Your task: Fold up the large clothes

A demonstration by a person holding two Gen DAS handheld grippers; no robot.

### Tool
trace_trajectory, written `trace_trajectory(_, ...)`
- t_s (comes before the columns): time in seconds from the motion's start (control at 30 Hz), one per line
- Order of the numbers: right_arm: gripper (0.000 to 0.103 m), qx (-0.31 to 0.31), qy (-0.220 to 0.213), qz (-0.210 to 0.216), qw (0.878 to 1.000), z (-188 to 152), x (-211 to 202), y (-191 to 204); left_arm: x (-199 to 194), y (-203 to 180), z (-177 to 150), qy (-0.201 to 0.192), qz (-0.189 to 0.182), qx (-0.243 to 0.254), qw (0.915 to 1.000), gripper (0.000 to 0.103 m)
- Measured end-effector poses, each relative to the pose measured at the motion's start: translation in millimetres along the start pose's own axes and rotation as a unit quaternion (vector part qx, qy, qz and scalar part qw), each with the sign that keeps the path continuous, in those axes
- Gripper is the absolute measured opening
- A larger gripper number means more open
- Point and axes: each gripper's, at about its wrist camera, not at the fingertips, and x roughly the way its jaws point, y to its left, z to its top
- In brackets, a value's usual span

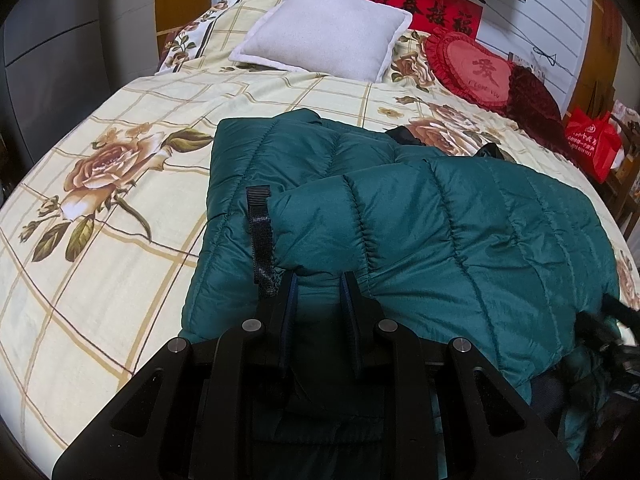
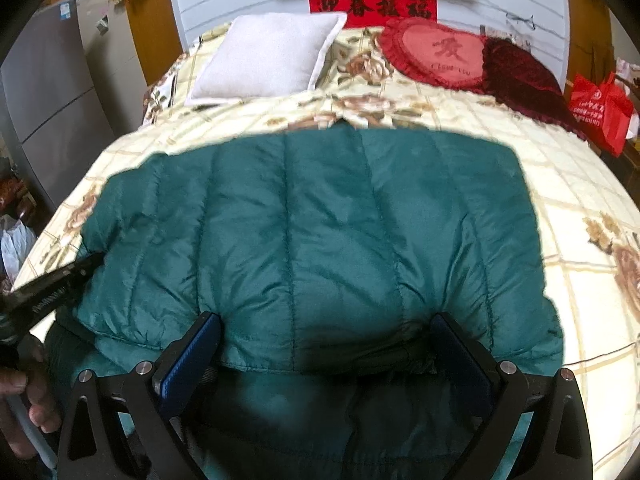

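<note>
A dark green quilted jacket point(image 1: 440, 216) lies folded on the bed. Its sleeve, with a black cuff strap point(image 1: 260, 228), lies across the top in the left wrist view. My left gripper point(image 1: 320, 284) is shut on a fold of the jacket just right of that strap. In the right wrist view the jacket point(image 2: 312, 232) fills the middle. My right gripper point(image 2: 330, 340) stands open and wide, and the near folded edge bulges between its blue pads point(image 2: 192, 352) without being pinched. The left gripper point(image 2: 64, 284) reaches in from the left, held by a hand point(image 2: 20, 396).
The floral bedspread point(image 1: 100, 240) spreads left and beyond the jacket. At the head lie a white pillow point(image 1: 324, 32), a red heart cushion point(image 1: 472, 68) and a dark red cushion point(image 1: 532, 100). A red bag point(image 1: 592, 144) stands right of the bed, grey cabinets point(image 2: 52, 92) to the left.
</note>
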Motion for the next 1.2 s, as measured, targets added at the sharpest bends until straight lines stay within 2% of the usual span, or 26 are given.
trace_trajectory(0.13,0.103,-0.004,-0.060,-0.014,0.998,9.2,-34.8,3.6,-1.8,0.7,0.0,0.000,-0.003,-0.002,1.0000,0.022)
trace_trajectory(0.27,0.103,0.009,-0.112,-0.040,0.993,10.9,-72.1,-2.0,-12.7,9.3,3.9,0.001,-0.023,-0.022,0.9995,0.021)
trace_trajectory(0.37,0.103,0.023,-0.109,-0.061,0.992,4.7,-84.8,-12.7,-23.5,13.8,3.3,0.003,-0.031,-0.020,0.9993,0.022)
trace_trajectory(0.5,0.103,0.052,-0.084,-0.086,0.991,-20.6,-101.0,-37.6,-43.6,21.2,-5.3,0.002,-0.020,0.001,0.9998,0.022)
trace_trajectory(0.77,0.103,0.038,-0.131,-0.111,0.984,-93.0,-175.6,-65.7,-89.9,65.2,-46.9,0.015,0.003,0.024,0.9996,0.022)
trace_trajectory(0.87,0.103,0.042,-0.097,-0.101,0.989,-120.5,-192.1,-80.6,-116.2,77.1,-72.7,0.003,0.013,0.046,0.9988,0.022)
trace_trajectory(0.93,0.103,0.040,-0.091,-0.103,0.990,-138.9,-202.2,-87.9,-132.6,88.5,-93.0,-0.005,0.014,0.043,0.9990,0.022)
trace_trajectory(1.03,0.103,0.068,-0.053,-0.081,0.993,-176.7,-205.8,-104.9,-147.0,98.3,-118.6,0.010,0.014,0.034,0.9993,0.022)
trace_trajectory(1.13,0.103,0.106,-0.025,-0.057,0.992,-209.5,-203.5,-114.9,-156.2,96.6,-154.0,0.025,0.019,0.059,0.9978,0.022)
trace_trajectory(1.17,0.103,0.110,-0.022,-0.049,0.992,-214.1,-204.2,-115.0,-155.2,95.4,-167.5,0.040,0.014,0.068,0.9968,0.026)
trace_trajectory(1.2,0.103,0.113,-0.023,-0.043,0.992,-220.2,-206.0,-112.5,-154.2,95.8,-176.5,0.047,0.009,0.069,0.9965,0.041)
